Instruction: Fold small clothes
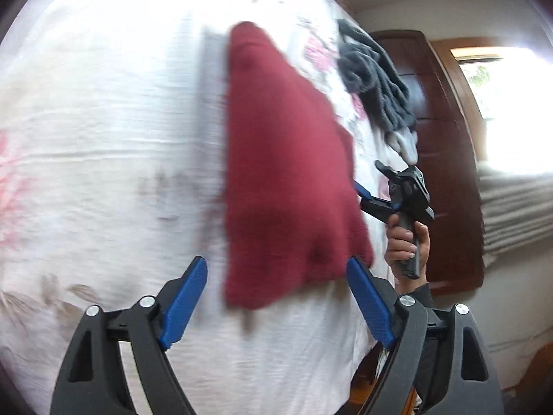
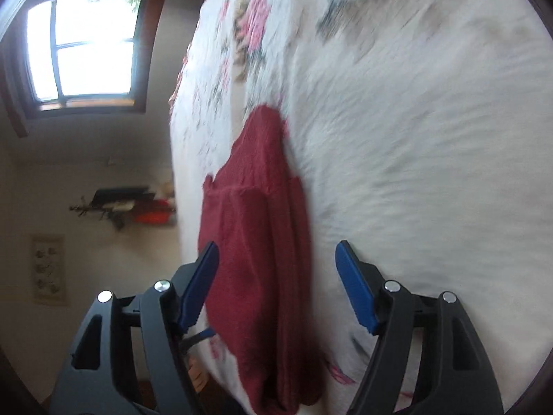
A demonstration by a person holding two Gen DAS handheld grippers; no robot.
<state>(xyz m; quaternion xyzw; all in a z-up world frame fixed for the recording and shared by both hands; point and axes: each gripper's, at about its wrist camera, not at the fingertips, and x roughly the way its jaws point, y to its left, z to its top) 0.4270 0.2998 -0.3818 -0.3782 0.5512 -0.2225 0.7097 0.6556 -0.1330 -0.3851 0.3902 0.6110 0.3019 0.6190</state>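
A dark red knit garment [image 1: 287,173] lies folded into a long shape on the white floral bedsheet [image 1: 103,138]. My left gripper [image 1: 276,269] is open just above the garment's near end, and its blue pads [image 1: 186,304] hold nothing. My right gripper [image 1: 368,178], held by a hand [image 1: 402,242], stands open at the garment's right edge. In the right wrist view the red garment [image 2: 259,242] runs lengthwise between the fingers of the open right gripper [image 2: 276,252], which grips nothing. Both views are blurred by motion.
A heap of grey clothes [image 1: 376,79] lies near the bed's far right edge. Beyond it stand a dark wooden door [image 1: 446,159] and a bright window [image 2: 86,48]. The bedsheet [image 2: 414,138] stretches wide to the garment's other side.
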